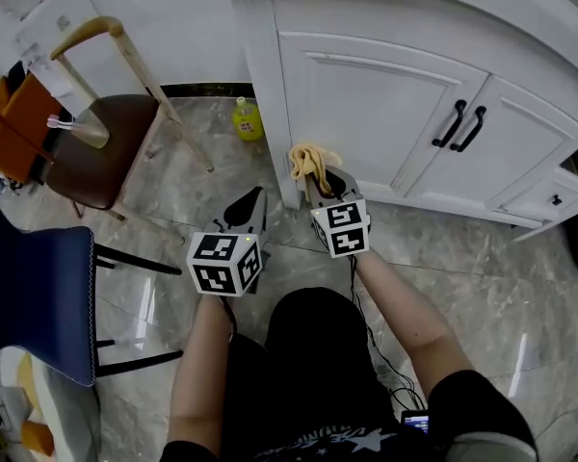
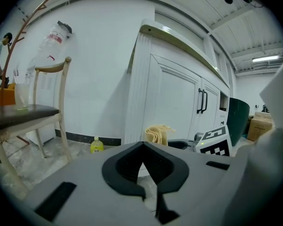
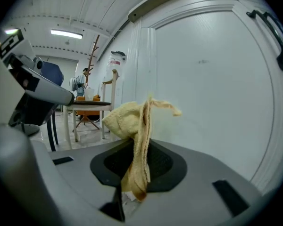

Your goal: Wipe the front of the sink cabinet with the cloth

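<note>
your right gripper (image 1: 320, 183) has its jaws clamped on the yellow cloth (image 1: 311, 159). the fabric is pinched between the pads and bunches up past the tips, with a tail hanging back into the jaw throat (clear in the right gripper view). the cloth sits low at the left end of the white sink cabinet (image 1: 366, 104), by the corner post and the bottom of the left door. i can't tell whether it actually touches the panel. your left gripper (image 1: 253, 206) is just left of the right one and lower over the marble floor (image 1: 482, 258). its jaws are pressed together at the tips with nothing between them, and it points toward the cabinet corner. the black door handles (image 1: 462, 126) are well right of the cloth. a small yellow bottle (image 1: 248, 119) stands on the floor by the cabinet's left side, with a wooden chair (image 1: 111, 138) further left.
</note>
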A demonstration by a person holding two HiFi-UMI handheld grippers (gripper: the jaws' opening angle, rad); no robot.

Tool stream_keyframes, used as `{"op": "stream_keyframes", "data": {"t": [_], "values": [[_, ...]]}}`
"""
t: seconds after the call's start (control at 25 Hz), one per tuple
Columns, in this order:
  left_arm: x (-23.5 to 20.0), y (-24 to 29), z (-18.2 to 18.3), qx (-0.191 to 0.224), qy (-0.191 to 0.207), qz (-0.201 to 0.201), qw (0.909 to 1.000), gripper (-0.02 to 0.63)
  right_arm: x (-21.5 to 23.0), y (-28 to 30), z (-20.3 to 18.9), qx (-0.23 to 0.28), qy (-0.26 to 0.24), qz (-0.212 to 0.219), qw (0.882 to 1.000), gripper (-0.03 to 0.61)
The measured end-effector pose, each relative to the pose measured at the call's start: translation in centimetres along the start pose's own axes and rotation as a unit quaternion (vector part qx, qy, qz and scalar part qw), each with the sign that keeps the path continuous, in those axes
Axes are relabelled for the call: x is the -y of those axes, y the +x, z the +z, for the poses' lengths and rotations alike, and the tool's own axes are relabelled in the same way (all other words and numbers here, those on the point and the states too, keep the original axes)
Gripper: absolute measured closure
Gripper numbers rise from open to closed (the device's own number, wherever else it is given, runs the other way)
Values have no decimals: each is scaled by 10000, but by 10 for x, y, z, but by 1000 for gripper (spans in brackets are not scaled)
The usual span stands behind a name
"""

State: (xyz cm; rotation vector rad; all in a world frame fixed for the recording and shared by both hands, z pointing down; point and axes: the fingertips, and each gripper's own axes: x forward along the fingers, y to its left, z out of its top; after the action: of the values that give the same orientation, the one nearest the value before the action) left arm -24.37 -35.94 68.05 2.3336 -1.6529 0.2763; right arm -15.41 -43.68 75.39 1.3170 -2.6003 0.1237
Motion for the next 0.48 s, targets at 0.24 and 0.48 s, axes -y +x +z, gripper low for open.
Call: {"op": "stream_keyframes", "data": {"t": [0.24, 0.48], "values": [[-10, -7, -11, -99, -11, 88, 9999, 600, -9, 23, -20, 6, -80, -11, 10000, 494], [-4, 1, -13, -155, 16, 11, 9999, 600, -6, 28, -28, -69, -155, -62, 9998, 494]]}}
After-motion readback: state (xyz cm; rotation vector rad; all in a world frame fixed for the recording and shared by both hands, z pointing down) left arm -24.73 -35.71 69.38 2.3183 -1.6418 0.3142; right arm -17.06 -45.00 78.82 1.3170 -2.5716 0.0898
